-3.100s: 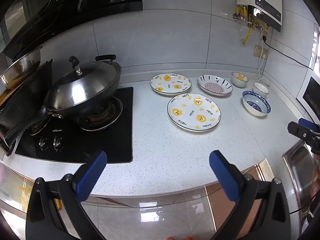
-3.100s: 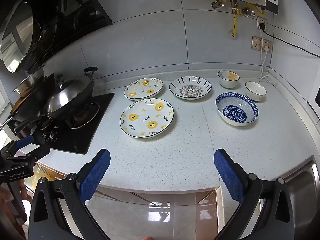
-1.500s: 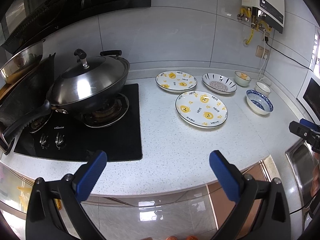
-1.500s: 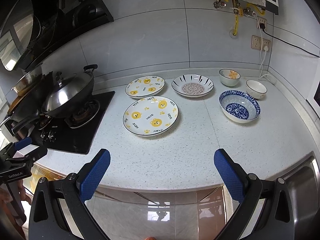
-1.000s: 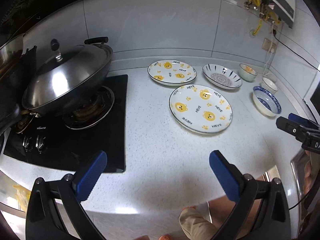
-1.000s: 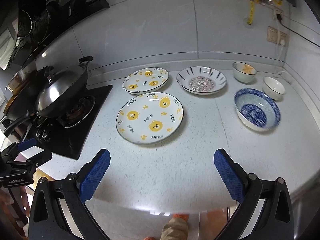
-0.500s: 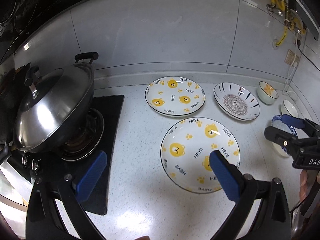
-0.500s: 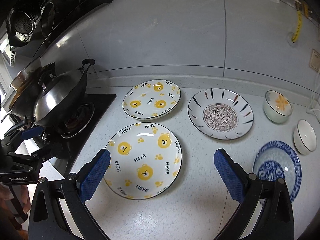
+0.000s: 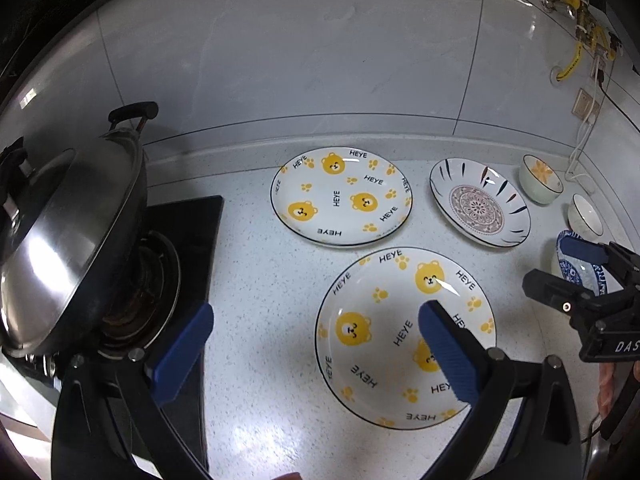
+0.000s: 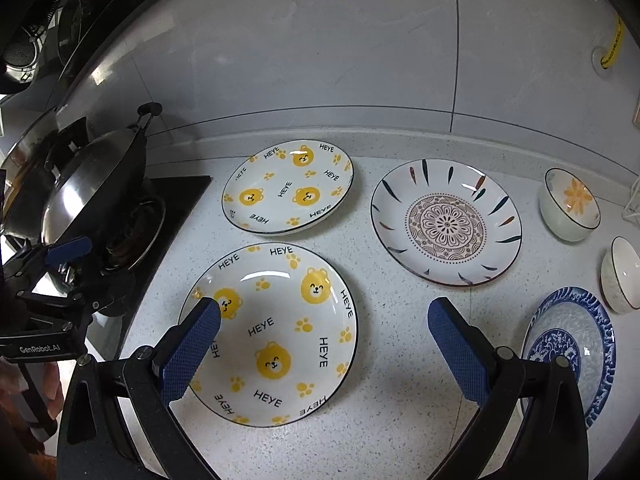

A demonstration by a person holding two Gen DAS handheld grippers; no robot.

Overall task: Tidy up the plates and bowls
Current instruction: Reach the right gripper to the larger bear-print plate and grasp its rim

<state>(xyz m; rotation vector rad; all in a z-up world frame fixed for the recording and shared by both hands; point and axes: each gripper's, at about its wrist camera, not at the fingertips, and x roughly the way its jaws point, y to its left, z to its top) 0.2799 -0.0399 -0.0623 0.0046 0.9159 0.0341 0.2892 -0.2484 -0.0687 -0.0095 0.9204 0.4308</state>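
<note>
Over the near bear plate (image 10: 276, 332) on the desk (image 10: 384, 360) my right gripper (image 10: 320, 344) hangs with fingers spread wide; my left gripper (image 9: 316, 352) gapes too. Beyond lie a second bear plate (image 10: 288, 188), a mandala plate (image 10: 446, 222), and, seemingly, three bowls far right.

Near plate (image 10: 268, 334), rear plate (image 10: 288, 188): white, yellow bears, paw prints, black HEYE lettering. Patterned plate (image 10: 446, 222): mandala centre, dark dashes. Large bowl (image 10: 570, 350): blue-white. Small bowl (image 10: 570, 204): orange flower. Countertop (image 10: 400, 360): speckled white.
</note>
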